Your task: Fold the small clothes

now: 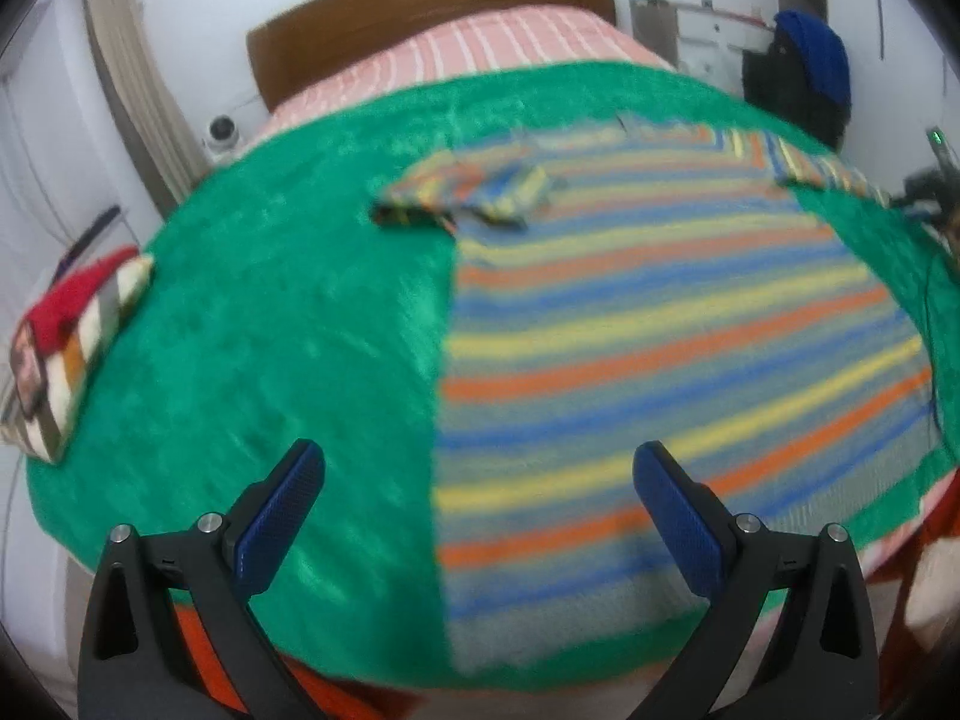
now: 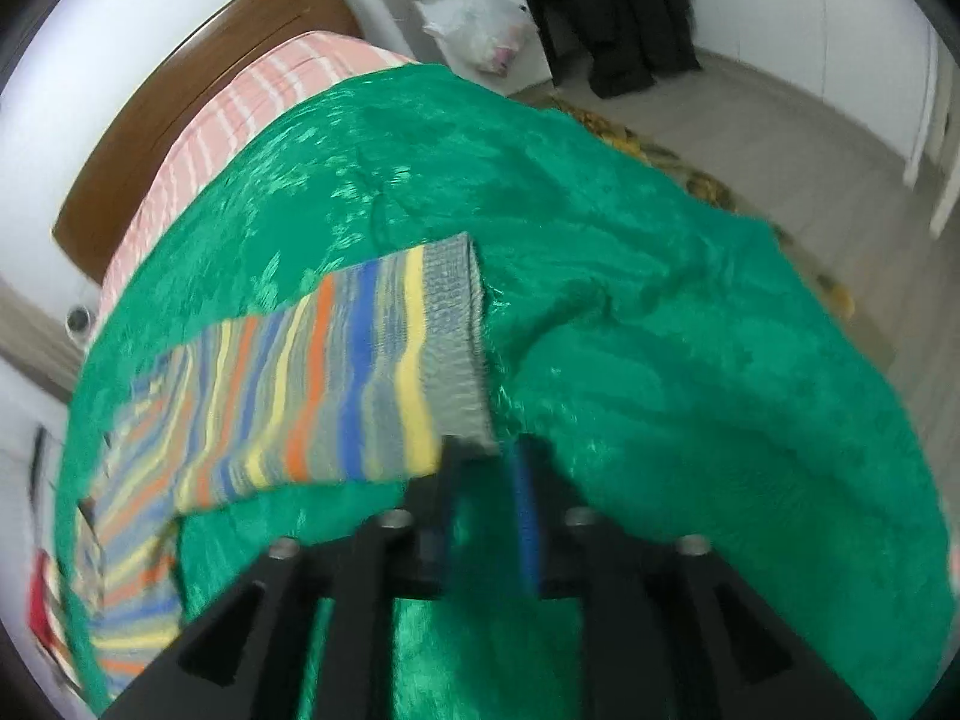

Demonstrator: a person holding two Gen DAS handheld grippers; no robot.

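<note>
A small striped knit sweater [image 1: 660, 330] lies flat on a green blanket [image 1: 270, 330]. Its left sleeve [image 1: 468, 192] is folded in over the chest. My left gripper [image 1: 480, 456] hangs open above the sweater's lower left edge, its blue pads wide apart and holding nothing. In the right wrist view the other sleeve [image 2: 360, 378] lies stretched out sideways on the blanket [image 2: 690, 360], ending in a grey ribbed cuff [image 2: 456, 348]. My right gripper [image 2: 489, 450] sits right at the cuff's near corner. Its pads stand narrowly apart, with only green blanket visible between them.
A striped cushion with a red item [image 1: 66, 348] rests at the blanket's left edge. Behind are a pink striped sheet [image 1: 510, 42] and a wooden headboard [image 1: 420, 6]. Dark clothes [image 2: 612, 18] and a plastic bag [image 2: 486, 30] stand by the far wall, beyond bare floor [image 2: 810, 138].
</note>
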